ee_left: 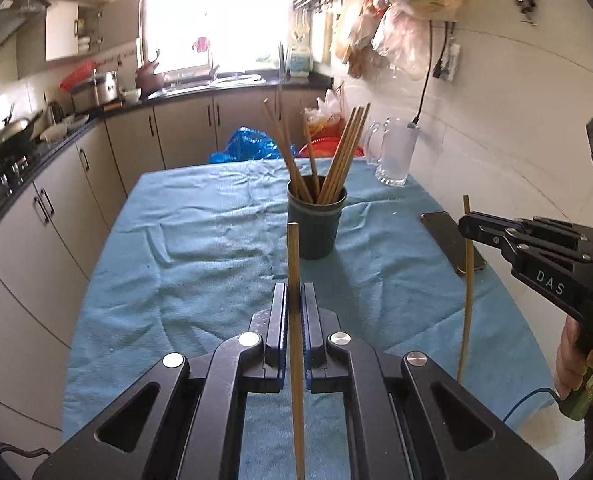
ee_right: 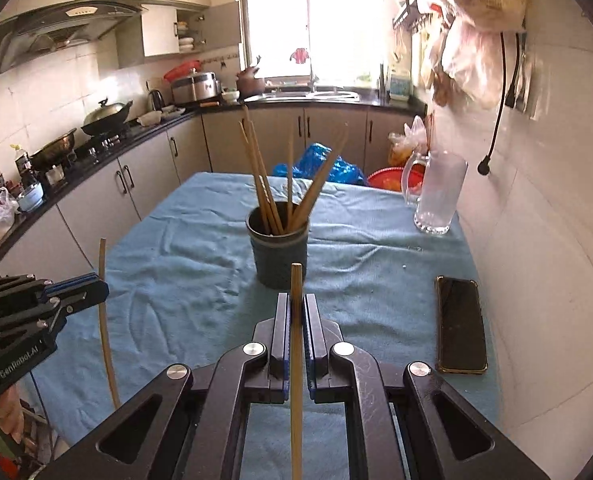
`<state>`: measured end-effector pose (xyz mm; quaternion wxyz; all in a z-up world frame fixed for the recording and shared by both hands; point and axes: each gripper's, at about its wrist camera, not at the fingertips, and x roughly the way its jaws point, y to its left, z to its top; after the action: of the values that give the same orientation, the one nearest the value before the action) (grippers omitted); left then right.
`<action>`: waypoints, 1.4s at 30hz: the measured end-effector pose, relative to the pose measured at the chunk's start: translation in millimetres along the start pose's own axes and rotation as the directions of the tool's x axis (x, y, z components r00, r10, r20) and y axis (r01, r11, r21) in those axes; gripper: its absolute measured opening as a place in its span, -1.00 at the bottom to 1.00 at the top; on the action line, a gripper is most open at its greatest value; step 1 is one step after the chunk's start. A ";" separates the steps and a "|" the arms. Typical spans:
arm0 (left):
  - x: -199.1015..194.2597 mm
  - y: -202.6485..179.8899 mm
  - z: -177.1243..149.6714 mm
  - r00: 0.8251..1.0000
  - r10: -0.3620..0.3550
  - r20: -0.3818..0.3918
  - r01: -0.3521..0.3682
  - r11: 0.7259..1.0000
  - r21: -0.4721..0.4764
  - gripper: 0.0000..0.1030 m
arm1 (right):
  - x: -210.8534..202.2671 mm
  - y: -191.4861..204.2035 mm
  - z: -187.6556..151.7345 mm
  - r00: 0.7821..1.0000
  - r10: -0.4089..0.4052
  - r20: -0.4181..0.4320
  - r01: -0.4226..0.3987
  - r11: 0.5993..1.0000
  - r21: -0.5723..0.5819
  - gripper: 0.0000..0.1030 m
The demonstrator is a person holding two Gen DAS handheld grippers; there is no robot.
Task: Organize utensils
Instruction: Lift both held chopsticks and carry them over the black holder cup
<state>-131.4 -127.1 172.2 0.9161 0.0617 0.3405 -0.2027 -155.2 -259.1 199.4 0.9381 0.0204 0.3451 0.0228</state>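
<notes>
Showing stove pans (ee_right: 104, 114) only from right claw (ee_right: 295, 312), gripping chopstick (ee_right: 296, 360)

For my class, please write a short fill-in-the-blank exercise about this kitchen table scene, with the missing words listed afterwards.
1. The left gripper and the right gripper each hold one ____ between their fingers.
2. More of them stand in the dark ____ at the middle of the blue tablecloth.
3. The black phone lies flat near the ____ side of the table.
4. The glass mug by the wall stands ____.

Missing words: chopstick; cup; wall; upright
</notes>
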 end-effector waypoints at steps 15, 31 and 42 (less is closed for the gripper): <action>-38.3 -12.4 -2.2 0.995 0.041 0.087 -0.043 0.999 0.029 -0.89 | -46.4 5.0 1.9 0.996 -0.005 0.090 0.002 1.000 0.026 -0.87; -49.4 -22.0 0.5 0.988 0.084 0.128 -0.093 0.994 0.062 -0.89 | -67.1 3.3 8.0 0.989 -0.011 0.145 0.004 0.999 0.047 -0.87; -47.9 -23.0 2.2 0.989 0.082 0.124 -0.090 0.994 0.061 -0.89 | -68.0 2.6 16.0 0.987 -0.006 0.158 -0.002 0.999 0.051 -0.87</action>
<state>-172.5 -132.8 205.6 0.9404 0.0943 0.2746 -0.1773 -196.6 -260.7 255.7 0.9617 0.0456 0.2702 0.0114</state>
